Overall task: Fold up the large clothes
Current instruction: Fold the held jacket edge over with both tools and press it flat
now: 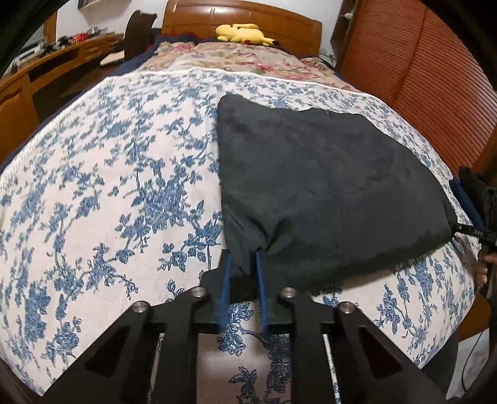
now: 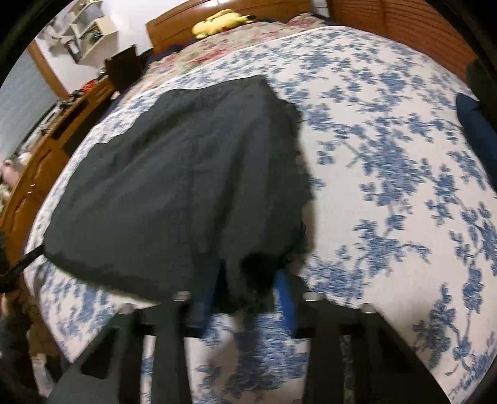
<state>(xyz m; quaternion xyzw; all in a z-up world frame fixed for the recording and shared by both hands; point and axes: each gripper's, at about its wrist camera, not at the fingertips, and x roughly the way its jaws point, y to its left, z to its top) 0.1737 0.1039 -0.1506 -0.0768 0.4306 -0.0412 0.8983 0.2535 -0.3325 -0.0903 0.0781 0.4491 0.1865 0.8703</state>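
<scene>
A dark garment [image 1: 326, 186] lies on a bed [image 1: 108, 186] covered in a white spread with a blue floral print, seen from two cameras that each look forward along a hand-held gripper. The garment looks already folded into a rough rectangle, flat over most of its area, lying on the near half of the bed. Its near edge is lifted off the spread at both near corners. The left gripper [image 1: 243, 276] is clenched on the near left corner: its two blue-lined fingers [image 1: 259, 279] pinch a tuck of dark cloth, which bunches upward between them. The right gripper [image 2: 248, 289] grips the near right corner in the same way, with cloth gathered between its blue pads [image 2: 284, 298]; this view is blurred, so the exact hold is hard to judge. In the left view the right gripper's body shows at the far right edge, at the garment's corner. Beyond the garment the spread gives way to a pink floral quilt [image 1: 233, 56], with a yellow plush toy [image 1: 242, 32] lying by the wooden headboard [image 1: 242, 14]. A wooden desk [image 1: 46, 68] runs along the left of the bed. The step in hand appears to be another fold, with both near corners pinched for carrying. The next move likely calls for raising both corners evenly, carrying them over to the far edge, and laying them down so the edges line up, while keeping the cloth taut between the grippers so it does not sag or twist.
</scene>
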